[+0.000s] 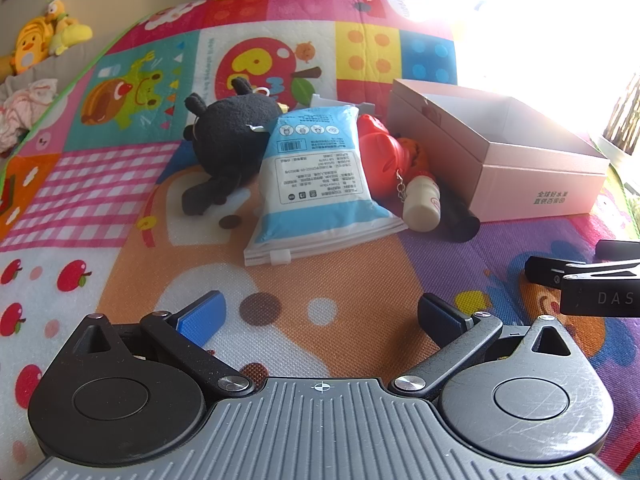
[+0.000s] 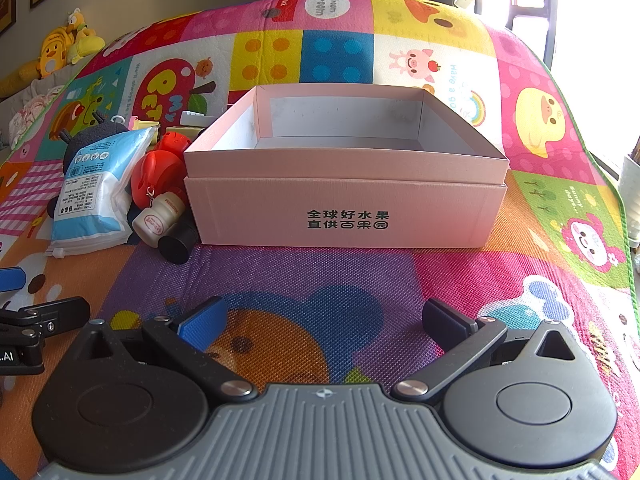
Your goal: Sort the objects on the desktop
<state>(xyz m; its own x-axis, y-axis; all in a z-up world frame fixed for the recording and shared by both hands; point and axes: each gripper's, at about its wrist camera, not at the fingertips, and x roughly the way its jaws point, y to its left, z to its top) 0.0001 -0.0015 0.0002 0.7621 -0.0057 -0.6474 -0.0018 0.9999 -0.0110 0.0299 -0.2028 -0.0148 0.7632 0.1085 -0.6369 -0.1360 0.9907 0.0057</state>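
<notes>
A pile of objects lies on the colourful play mat [image 1: 360, 280]: a black plush toy [image 1: 228, 132], a blue-and-white zip bag [image 1: 316, 184], a red toy [image 1: 380, 152], a small cream bottle [image 1: 422, 204] on a chain and a black cylinder [image 1: 464, 220]. An open pink box [image 2: 344, 200] stands right of the pile with nothing visible inside. My left gripper [image 1: 320, 316] hovers open in front of the bag. Facing the box, my right gripper [image 2: 324, 320] is open with nothing between its fingers. The bag [image 2: 96, 192], red toy [image 2: 160, 176] and bottle [image 2: 160, 218] also show in the right wrist view.
Yellow plush toys [image 1: 44, 36] and crumpled cloth [image 1: 24, 108] lie beyond the mat's far left edge. Bright window glare fills the upper right. The right gripper's fingers [image 1: 580, 276] show at the left wrist view's right edge. Small items [image 2: 192, 118] lie behind the pile.
</notes>
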